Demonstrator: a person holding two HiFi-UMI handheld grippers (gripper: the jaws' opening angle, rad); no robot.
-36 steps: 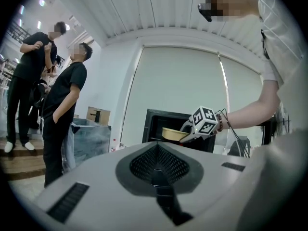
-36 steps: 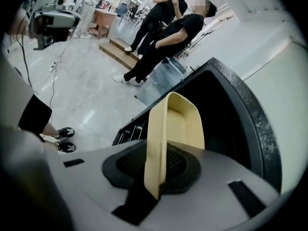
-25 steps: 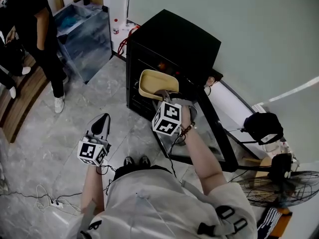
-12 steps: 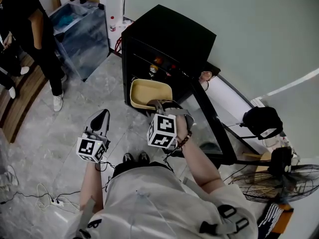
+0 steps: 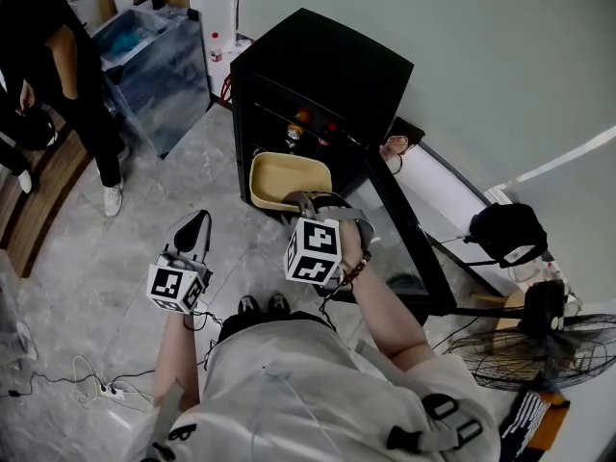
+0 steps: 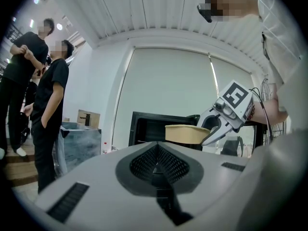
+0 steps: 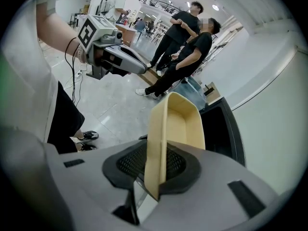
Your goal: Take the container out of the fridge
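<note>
around: black boxy fridge [image 5: 327, 65], glass door [image 5: 409, 248] swung open, bystander [image 5: 67, 75] near | container [image 5: 289, 179]: beige, smooth, rounded-rectangular, just outside fridge front | right tool [image 5: 306, 203] pinching its rim | left tool [image 5: 195, 231] pressed together

Gripping the near rim of the tan container [image 5: 289, 176] with the right gripper [image 5: 306, 201], open side up, just outside the open black fridge [image 5: 327, 65] and above the grey tiled floor [image 5: 106, 268]. Carrying the left gripper [image 5: 193, 231] lower and to the left, well apart, fingers together with nothing in them. With the fridge door [image 5: 404, 229] swung wide to the right. Near a bystander [image 5: 67, 75] in black at upper left and a fan [image 5: 539, 354] at lower right.
</note>
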